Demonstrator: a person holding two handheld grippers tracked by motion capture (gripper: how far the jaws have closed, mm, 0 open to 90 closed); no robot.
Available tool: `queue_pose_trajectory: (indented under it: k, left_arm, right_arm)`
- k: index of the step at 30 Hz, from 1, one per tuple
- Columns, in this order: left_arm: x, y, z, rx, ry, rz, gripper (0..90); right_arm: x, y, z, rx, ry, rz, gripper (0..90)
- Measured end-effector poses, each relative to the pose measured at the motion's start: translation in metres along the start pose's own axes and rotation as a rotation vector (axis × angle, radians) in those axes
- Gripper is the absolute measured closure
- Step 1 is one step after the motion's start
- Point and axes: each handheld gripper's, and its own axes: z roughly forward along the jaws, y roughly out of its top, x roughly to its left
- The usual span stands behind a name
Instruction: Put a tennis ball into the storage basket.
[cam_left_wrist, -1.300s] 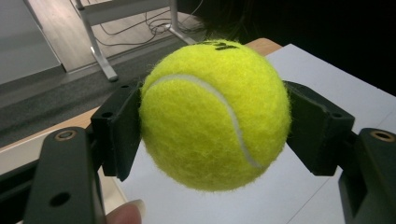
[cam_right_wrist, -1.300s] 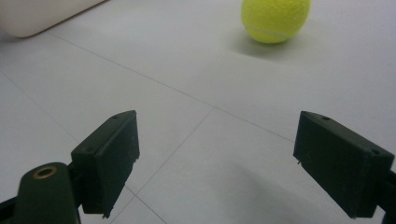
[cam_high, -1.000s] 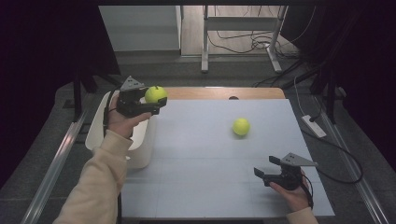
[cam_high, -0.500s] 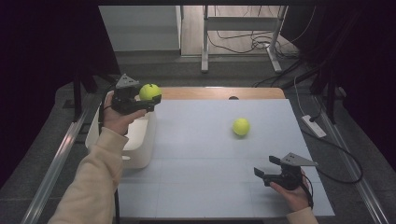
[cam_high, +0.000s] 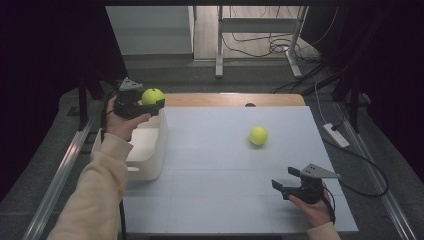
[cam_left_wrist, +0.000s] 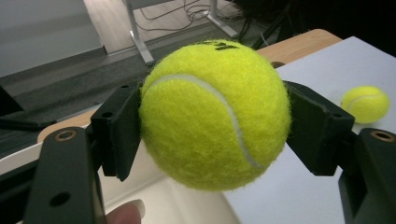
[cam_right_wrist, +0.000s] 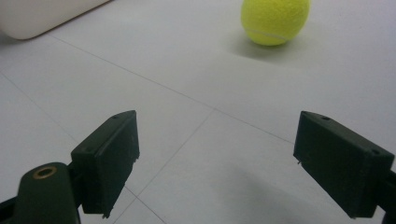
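Left claw (cam_high: 150, 104), closed on a tennis ball (cam_high: 152, 95) and held above the far end of the white bin (cam_high: 150, 165). In the left gripper view the two black pads clamp the held ball (cam_left_wrist: 215, 114) at its widest line, one on each side, so that the round, fuzzy surface cannot roll out; a fingertip of the carrying hand shows just below. The bin's open mouth lies directly beneath and slightly toward the person from this claw, which suggests that the ball is being brought over for release into it. The bin stands at the left edge of the bench (cam_high: 220, 200), so the near wall and the bench edge both lie close under the claw; a drop made too far outward would likely miss onto the floor.

Right claw (cam_high: 287, 181), jaws spread wide and holding nothing, low over the near right part of the bench. In the right gripper view the pads (cam_right_wrist: 109, 156) stand well apart with bare white surface between them. A second tennis ball (cam_right_wrist: 275, 18) rests ahead of this claw and slightly to one side, well apart from it, with nothing between; the approach is open. The same ball (cam_high: 258, 135) lies on the open middle of the bench, far from any edge, and may roll if nudged.
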Motion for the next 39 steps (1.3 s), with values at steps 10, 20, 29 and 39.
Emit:
queue_pose_trajectory:
  k: [10, 20, 29, 39]
  left_arm:
    - [0.011, 0.000, 0.003, 0.021, 0.027, -0.012, 27.2]
    - [0.023, -0.002, 0.006, 0.034, 0.055, -0.046, 27.2]
    - [0.035, -0.004, 0.010, 0.052, 0.087, -0.069, 27.2]
    - [0.046, -0.001, 0.014, 0.081, 0.133, -0.067, 27.2]
  right_arm:
    - [0.001, 0.000, 0.000, 0.000, 0.001, -0.003, 13.9]
    - [0.001, 0.000, 0.000, -0.002, 0.000, 0.000, 14.0]
    - [0.000, 0.000, 0.000, 0.000, -0.004, 0.000, 14.0]
    - [0.000, 0.000, 0.001, 0.001, -0.001, -0.001, 14.1]
